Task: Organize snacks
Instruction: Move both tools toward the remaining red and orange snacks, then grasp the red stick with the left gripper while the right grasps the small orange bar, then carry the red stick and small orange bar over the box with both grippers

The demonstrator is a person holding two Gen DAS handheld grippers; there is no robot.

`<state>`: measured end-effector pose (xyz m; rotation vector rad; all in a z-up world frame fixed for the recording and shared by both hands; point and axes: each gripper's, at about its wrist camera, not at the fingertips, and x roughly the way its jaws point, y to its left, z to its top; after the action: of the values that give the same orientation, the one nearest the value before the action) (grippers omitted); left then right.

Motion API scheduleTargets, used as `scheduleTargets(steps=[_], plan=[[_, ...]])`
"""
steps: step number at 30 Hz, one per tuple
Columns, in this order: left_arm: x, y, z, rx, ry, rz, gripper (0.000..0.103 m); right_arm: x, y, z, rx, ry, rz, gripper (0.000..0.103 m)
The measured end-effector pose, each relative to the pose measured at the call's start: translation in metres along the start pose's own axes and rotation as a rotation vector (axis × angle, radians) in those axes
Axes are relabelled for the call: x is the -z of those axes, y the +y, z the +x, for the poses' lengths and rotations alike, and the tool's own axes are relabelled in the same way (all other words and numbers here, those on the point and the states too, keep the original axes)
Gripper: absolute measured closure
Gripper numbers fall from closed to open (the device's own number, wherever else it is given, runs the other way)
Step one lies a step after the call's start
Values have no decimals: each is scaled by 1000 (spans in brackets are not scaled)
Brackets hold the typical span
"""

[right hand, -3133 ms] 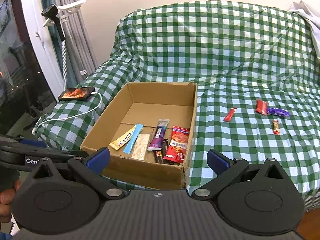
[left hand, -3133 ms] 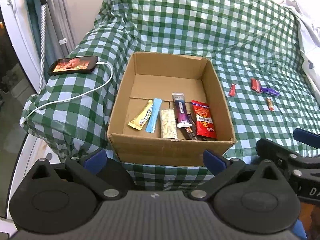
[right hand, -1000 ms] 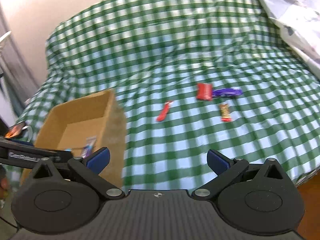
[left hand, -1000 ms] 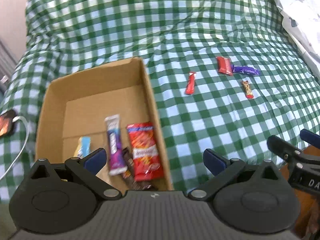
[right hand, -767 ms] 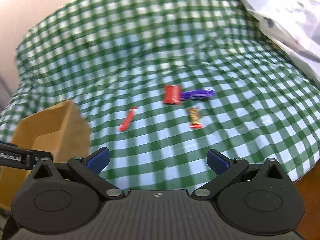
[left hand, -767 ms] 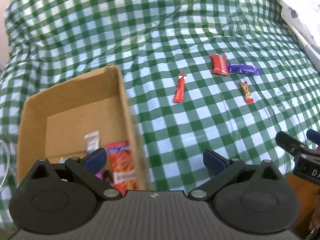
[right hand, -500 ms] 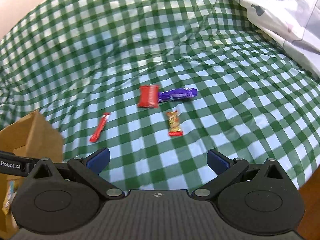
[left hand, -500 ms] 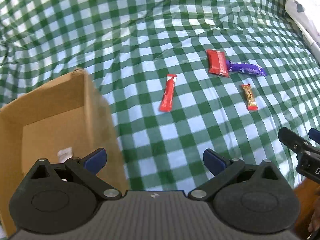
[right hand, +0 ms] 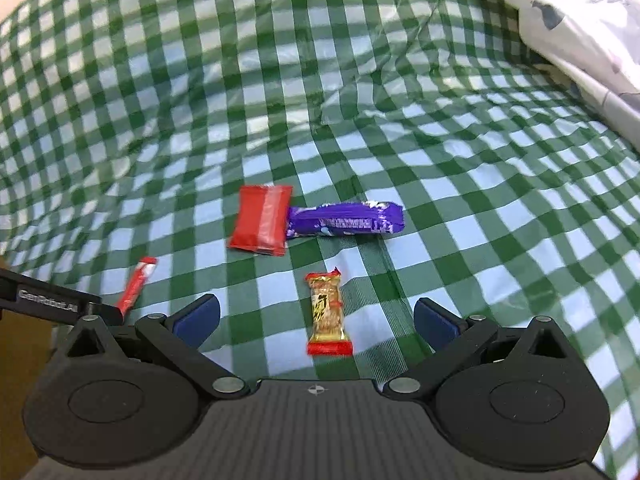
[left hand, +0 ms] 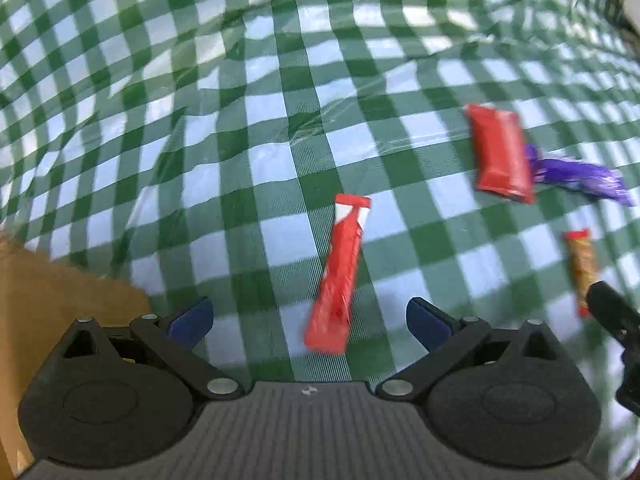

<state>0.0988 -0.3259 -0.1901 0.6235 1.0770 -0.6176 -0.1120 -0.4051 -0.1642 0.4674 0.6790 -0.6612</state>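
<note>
Both grippers over the green-check cloth (right hand: 460, 184), nothing held in either. L gripper (left hand: 308, 320): jaws spread wide, blue pads either side of the long red stick pack (left hand: 338, 272), which lies flat on the cloth w/ its near end between the fingertips; can't tell from my L view whether the pads touch it, looks like they don't. The stick runs roughly along my line of sight, far end tipped slightly right. L view is motion-blurred. Cardboard box (left hand: 44, 300) at the left edge of the L view, only a corner of its wall visible, contents not visible. R gripper (right hand: 316, 316): also wide open, pads flanking the small gold bar w/ red ends (right hand: 327, 314), which lies flat, lengthwise between the fingers, apart from both pads. Beyond it on the cloth: flat red packet (right hand: 262, 219) and purple bar (right hand: 346, 219), touching, the red packet's right edge overlapping the purple bar's left end. Stick pack sits well left of these, partly hidden in the R view behind the L gripper's black finger. White patterned fabric (right hand: 576, 20) bunched at the cloth's far right corner. Cloth is wrinkled w/ a ridge running toward the far edge. All four loose snacks are outside the box.
</note>
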Motion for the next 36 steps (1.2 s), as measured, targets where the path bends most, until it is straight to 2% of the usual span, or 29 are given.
scheduleTargets(steps=[2,5,6,7,9,15,16,17,18,19,20,21,26,31,36], plan=[[-2,-1,20,1,26,26,0,1,0,20,19,5,-19,1],[-1,13,26,79,5,-29,0,10,-3,48,56,43,-40,1],[-1,18,27,96,7,-42,0,16,-4,53,68,41,-65,0],[0,20,28,106,8,-45,0,22,0,52,82,-13,-119,0],[0,19,28,99,6,-42,0,29,2,51,88,-44,-136,0],[3,18,25,102,7,-50,0,29,1,52,87,-43,-131,0],[3,18,23,94,6,-53,4,28,1,52,87,-40,-133,1],[2,17,20,97,-4,-58,23,27,2,51,91,-30,-138,4],[3,16,13,112,-30,-53,39,26,4,47,91,-31,-143,25],[4,14,5,123,-54,-32,85,26,9,43,95,-36,-157,43],[4,13,0,127,-48,-15,88,26,14,36,111,-32,-186,74],[5,15,-4,132,-40,-27,89,26,18,34,110,-14,-206,82],[23,26,-52,173,-91,-53,89,19,13,14,62,24,-109,83],[54,36,-109,199,-110,-79,89,19,26,-45,4,-24,-83,83],[108,53,-163,188,-104,-99,89,37,51,-113,-89,-37,-94,83]])
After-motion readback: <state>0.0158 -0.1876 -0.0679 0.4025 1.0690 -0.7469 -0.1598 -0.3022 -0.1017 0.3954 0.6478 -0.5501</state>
